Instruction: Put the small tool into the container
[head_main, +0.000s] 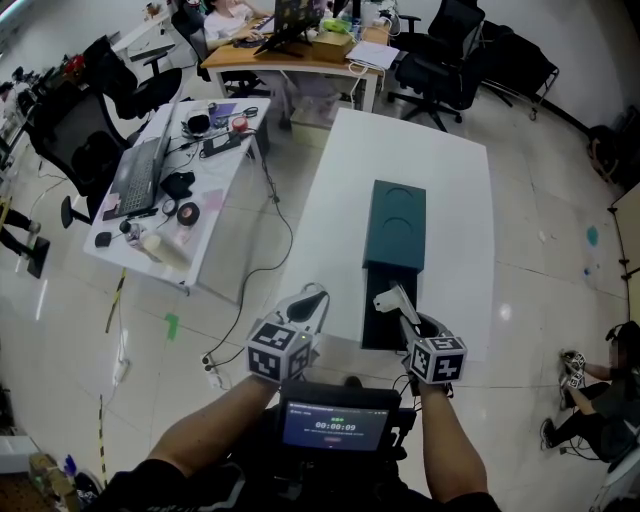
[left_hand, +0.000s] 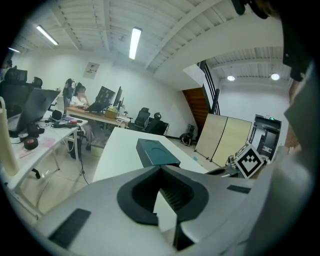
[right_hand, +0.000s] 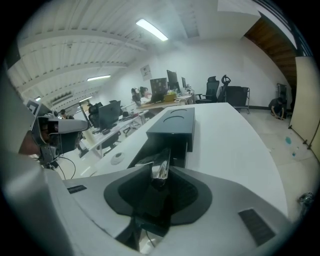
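A dark teal box (head_main: 398, 225) lies lengthwise on the white table (head_main: 330, 200), with its black drawer (head_main: 385, 318) pulled out toward me. My right gripper (head_main: 400, 305) hovers over that drawer. In the right gripper view a slim shiny metal tool (right_hand: 161, 167) sticks out between the fingers of the right gripper (right_hand: 160, 176), pointing at the drawer (right_hand: 150, 150) and the box (right_hand: 175, 122). The jaws stand apart around it. My left gripper (head_main: 312, 298) hangs left of the drawer over bare table, tips together and empty. The left gripper view looks past the left gripper (left_hand: 161, 172) to the box (left_hand: 157, 152).
A cluttered desk (head_main: 215, 175) with a laptop (head_main: 140, 175) stands left of the table, with cables on the floor between. Office chairs (head_main: 440, 50) and another desk (head_main: 300, 55) stand at the back. A person (head_main: 600, 380) sits on the floor at right. A small screen (head_main: 335, 425) sits below my arms.
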